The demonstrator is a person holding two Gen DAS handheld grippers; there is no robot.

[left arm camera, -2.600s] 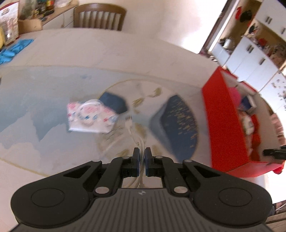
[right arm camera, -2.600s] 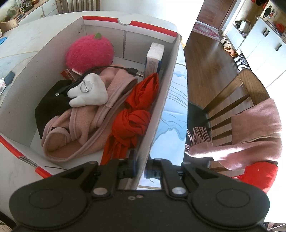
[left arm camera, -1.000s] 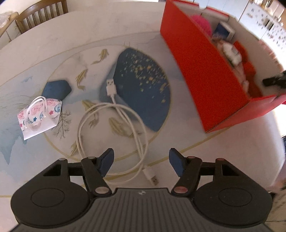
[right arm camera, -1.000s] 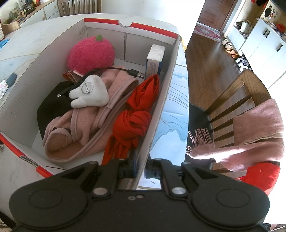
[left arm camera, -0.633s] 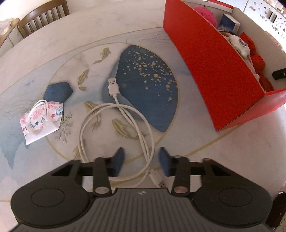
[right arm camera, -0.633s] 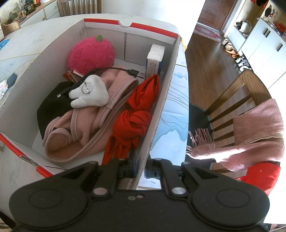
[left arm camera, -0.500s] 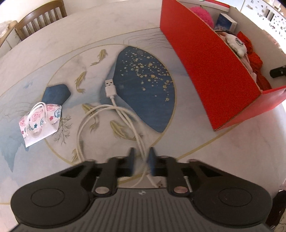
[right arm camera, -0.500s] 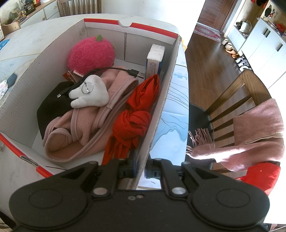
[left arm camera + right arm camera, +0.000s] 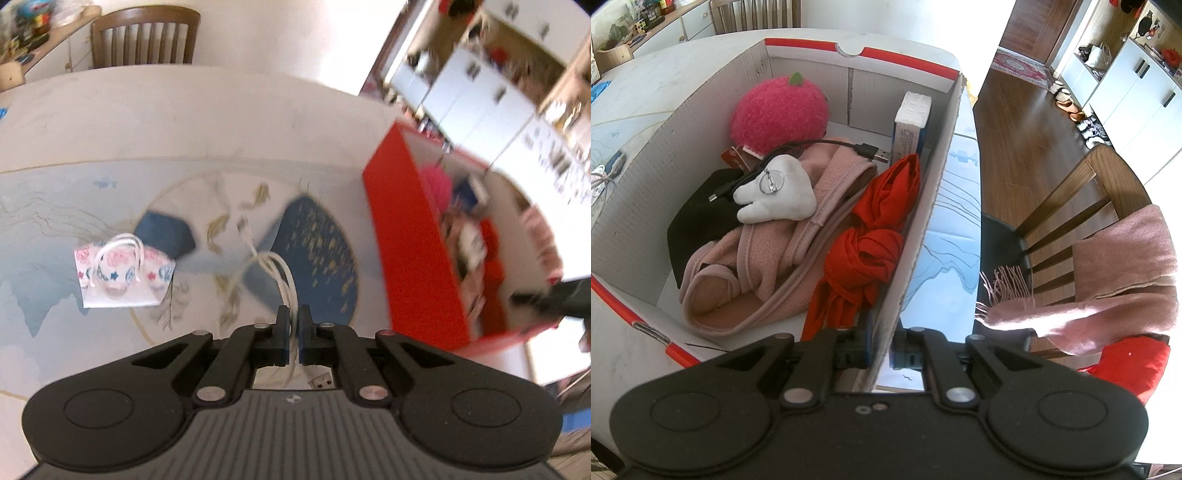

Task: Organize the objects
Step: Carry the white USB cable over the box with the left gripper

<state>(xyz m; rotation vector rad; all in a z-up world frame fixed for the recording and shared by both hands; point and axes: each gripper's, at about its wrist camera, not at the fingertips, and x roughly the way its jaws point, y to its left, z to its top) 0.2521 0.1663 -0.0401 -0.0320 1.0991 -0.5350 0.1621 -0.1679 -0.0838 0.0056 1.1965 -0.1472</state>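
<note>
**White cable pinched at the left, box wall clamped at the right**

In the left wrist view, the left gripper (image 9: 291,326) has its jaws pressed together on the white cable (image 9: 286,275). The loop rises from the pads toward frame centre; one plug (image 9: 321,381) peeks out below the fingers, and the gripper body hides the rest. The frame is smeared, so the red box (image 9: 410,251) at right and its contents are blurred. A small patterned bag (image 9: 118,275) lies at left on the table (image 9: 184,122).

In the right wrist view, the right gripper (image 9: 882,343) pinches the box's side wall (image 9: 923,221) at lower centre. Inside lie a pink plush (image 9: 779,112), pink cloth (image 9: 768,258), red cloth (image 9: 871,240), a black cable (image 9: 827,142), and a white tooth-shaped plush (image 9: 779,195). The box's near corner is cut off by the gripper.
</note>
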